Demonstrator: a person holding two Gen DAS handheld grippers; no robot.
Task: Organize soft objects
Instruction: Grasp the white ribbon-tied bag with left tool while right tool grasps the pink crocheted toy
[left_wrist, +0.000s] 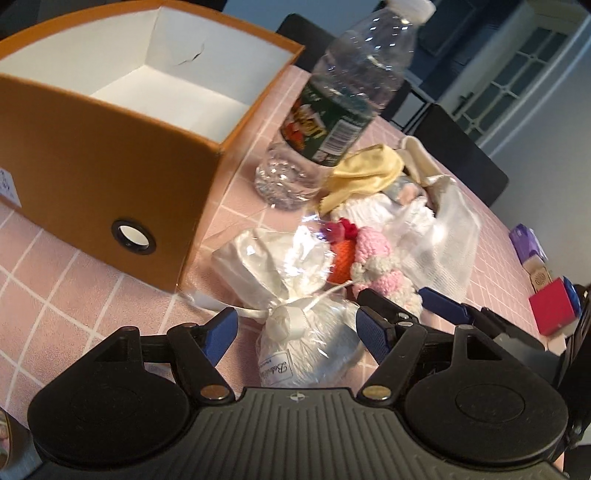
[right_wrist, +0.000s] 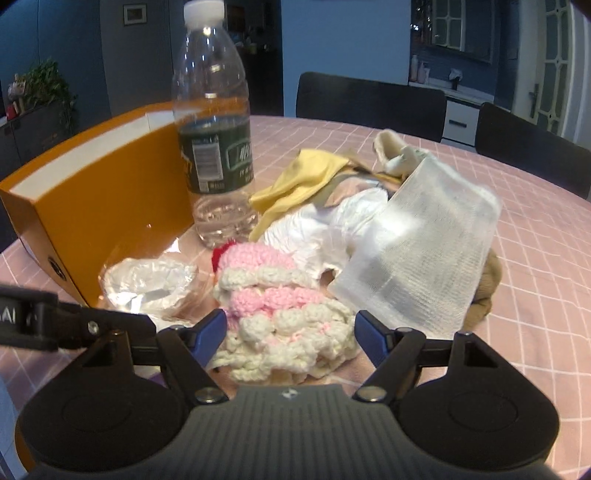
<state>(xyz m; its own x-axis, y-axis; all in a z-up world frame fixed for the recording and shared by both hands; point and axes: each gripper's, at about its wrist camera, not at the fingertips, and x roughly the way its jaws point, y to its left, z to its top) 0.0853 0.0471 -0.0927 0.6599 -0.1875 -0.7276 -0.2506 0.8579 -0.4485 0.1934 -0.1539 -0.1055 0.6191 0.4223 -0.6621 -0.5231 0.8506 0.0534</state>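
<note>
None of the soft things are in the orange box (left_wrist: 110, 147) yet; left gripper (left_wrist: 295, 328) straddles the wrapped bundle (left_wrist: 295, 280), right gripper (right_wrist: 290, 332) the knitted piece (right_wrist: 280, 317), both wide.

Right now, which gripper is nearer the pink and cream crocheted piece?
Right. The right gripper has the crocheted piece between its open fingers. The left gripper straddles the cellophane-wrapped white pouch instead, with the crochet beyond its right finger.
</note>
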